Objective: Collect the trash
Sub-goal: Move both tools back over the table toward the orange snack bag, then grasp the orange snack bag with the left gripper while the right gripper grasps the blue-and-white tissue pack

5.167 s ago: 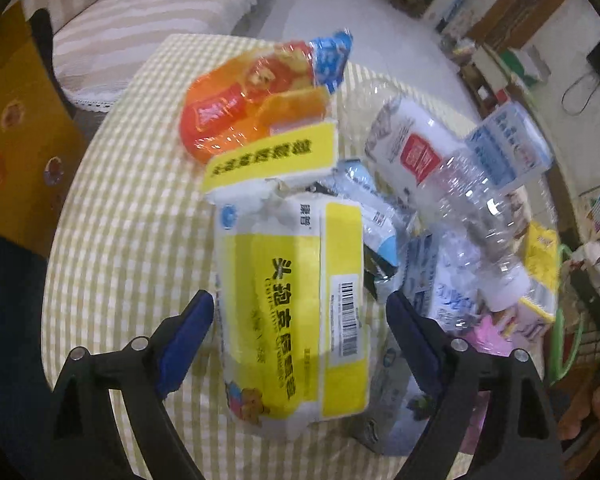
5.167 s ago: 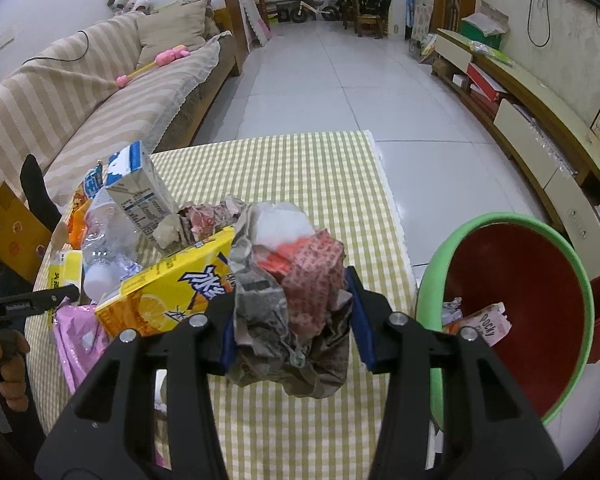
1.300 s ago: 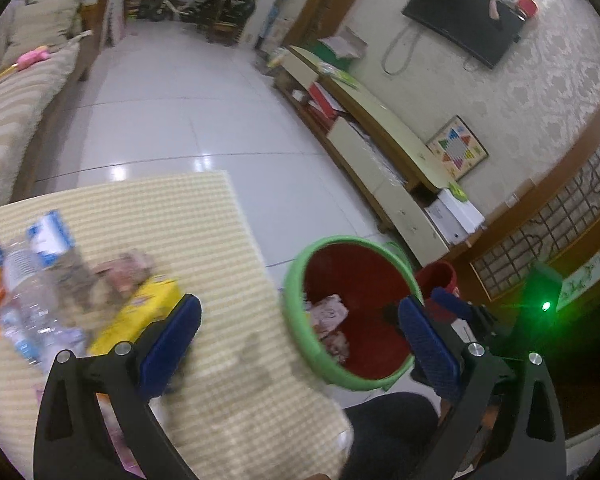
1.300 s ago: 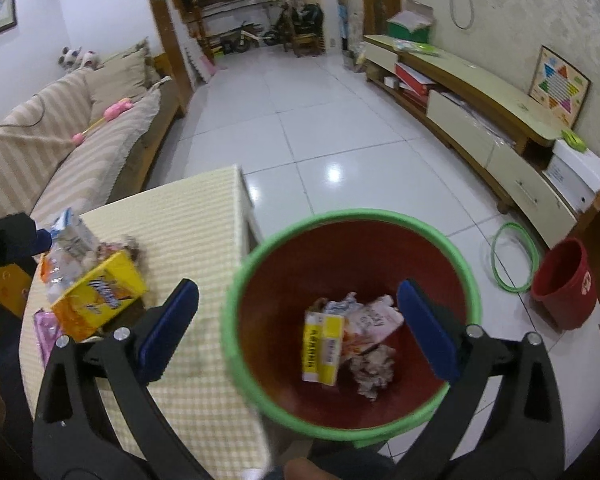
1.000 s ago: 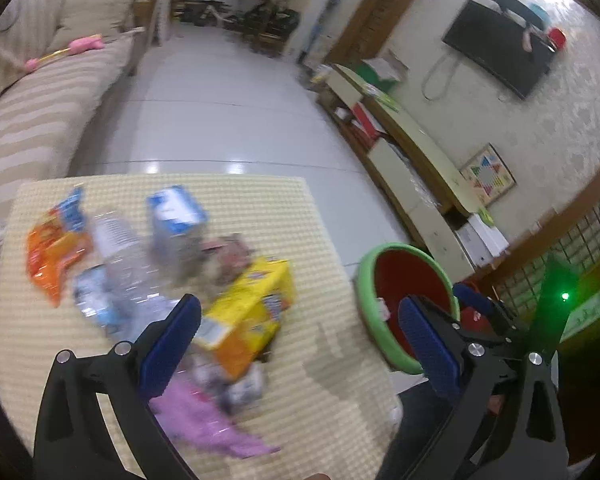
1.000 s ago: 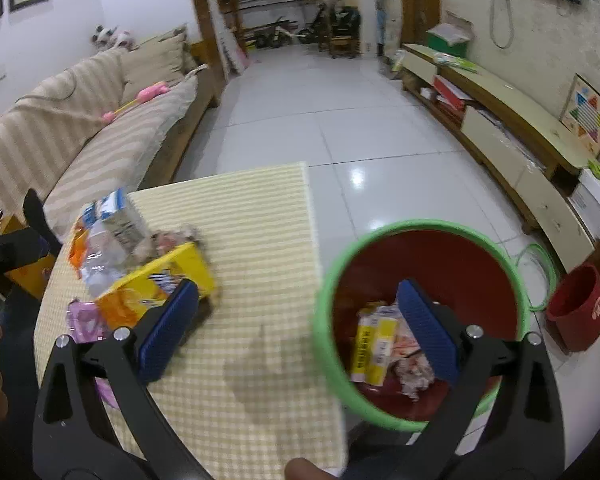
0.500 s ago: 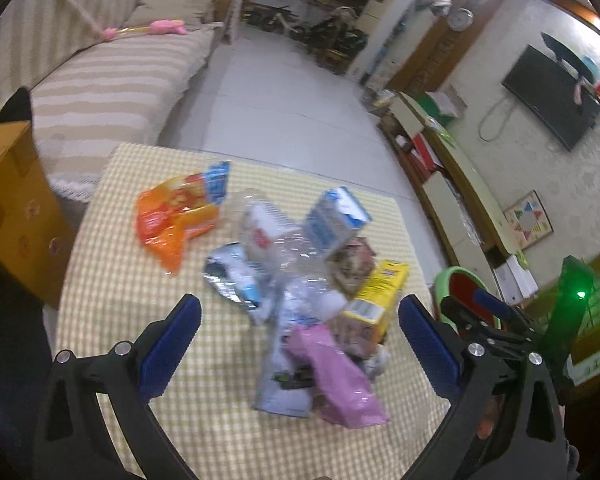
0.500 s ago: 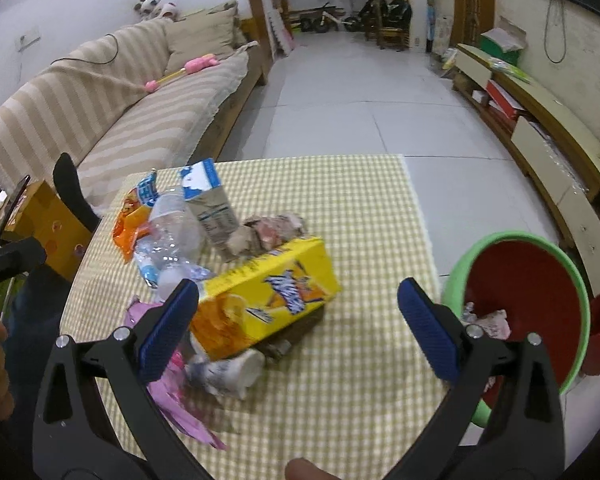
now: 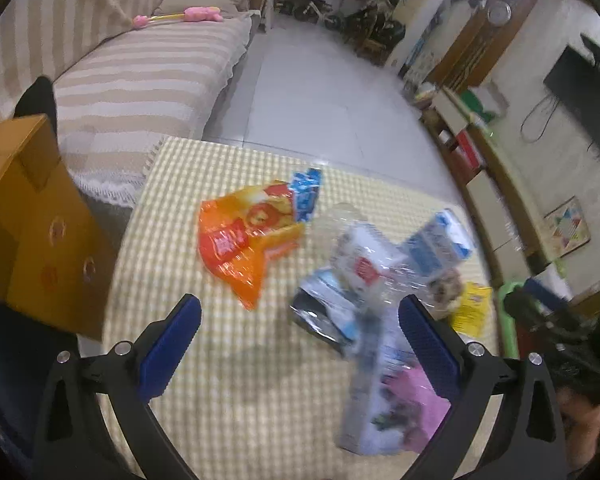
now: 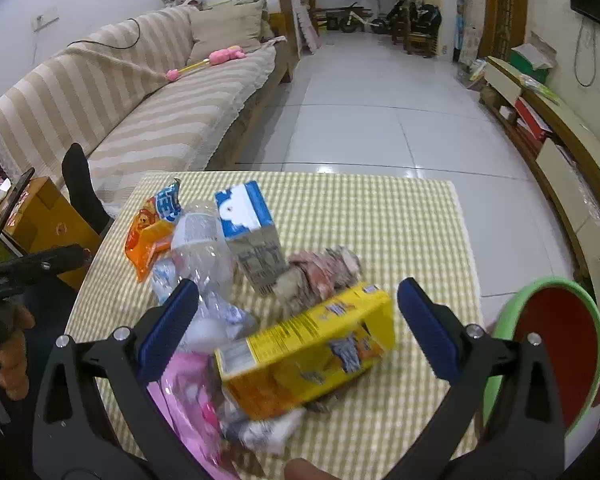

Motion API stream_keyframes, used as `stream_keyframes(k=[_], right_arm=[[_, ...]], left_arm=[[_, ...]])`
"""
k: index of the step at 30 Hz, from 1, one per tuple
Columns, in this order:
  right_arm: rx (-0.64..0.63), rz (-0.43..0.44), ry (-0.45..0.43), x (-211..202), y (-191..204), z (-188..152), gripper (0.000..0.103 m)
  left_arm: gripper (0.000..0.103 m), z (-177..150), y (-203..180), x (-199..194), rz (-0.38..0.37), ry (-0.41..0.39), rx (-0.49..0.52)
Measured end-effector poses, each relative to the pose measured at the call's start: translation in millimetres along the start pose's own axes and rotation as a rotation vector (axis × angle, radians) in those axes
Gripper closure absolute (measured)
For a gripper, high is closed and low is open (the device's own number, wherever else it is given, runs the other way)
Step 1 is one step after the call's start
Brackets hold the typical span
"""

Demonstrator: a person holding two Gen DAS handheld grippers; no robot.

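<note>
Trash lies piled on a yellow checked table (image 10: 400, 216). My right gripper (image 10: 298, 328) is open and empty above a yellow carton (image 10: 308, 348). Behind it are a blue-and-white milk carton (image 10: 248, 232), a crushed clear bottle (image 10: 200, 248), an orange snack bag (image 10: 148, 236), crumpled paper (image 10: 324, 268) and a pink wrapper (image 10: 188, 392). My left gripper (image 9: 300, 344) is open and empty over the table, in front of the orange snack bag (image 9: 248, 236), the bottle (image 9: 364, 264) and the milk carton (image 9: 440, 244). The green-rimmed red bin (image 10: 548, 340) stands off the table's right side.
A striped sofa (image 10: 140, 100) runs along the left. A yellow cardboard box (image 9: 32, 224) stands by the table's left edge. A low TV cabinet (image 10: 560, 152) lines the right wall. White tiled floor (image 10: 380, 120) lies beyond the table.
Both grippers dropped their trash into the bin, opened, then swung back from the bin to the pile on the table. The left gripper has shifted toward the orange bag.
</note>
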State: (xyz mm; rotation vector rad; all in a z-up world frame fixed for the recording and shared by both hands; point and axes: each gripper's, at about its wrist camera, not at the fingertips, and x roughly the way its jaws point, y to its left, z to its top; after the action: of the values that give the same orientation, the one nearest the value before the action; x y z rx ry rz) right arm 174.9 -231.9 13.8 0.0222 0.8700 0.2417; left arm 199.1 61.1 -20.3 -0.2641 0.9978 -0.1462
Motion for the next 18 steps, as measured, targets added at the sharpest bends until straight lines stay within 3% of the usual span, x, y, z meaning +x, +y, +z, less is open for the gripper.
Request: stream_keyframes(k=[14, 16, 18], right_arm=[[-0.065, 0.020, 0.046, 65.4, 23.9, 32.0, 0.006], [-0.072, 0.020, 0.053, 70.9, 25.7, 34.4, 0.011], [-0.081, 0.028, 0.069, 75.9, 26.7, 36.1, 0.024]], left_arm=[[0.008, 44.1, 7.6, 80.3, 0.104, 0.104, 0.331], [0.008, 49.4, 9.2, 91.4, 0.100, 0.118, 0.366], [0.008, 52.5, 10.0, 99.8, 0.108, 0.130, 0.394]])
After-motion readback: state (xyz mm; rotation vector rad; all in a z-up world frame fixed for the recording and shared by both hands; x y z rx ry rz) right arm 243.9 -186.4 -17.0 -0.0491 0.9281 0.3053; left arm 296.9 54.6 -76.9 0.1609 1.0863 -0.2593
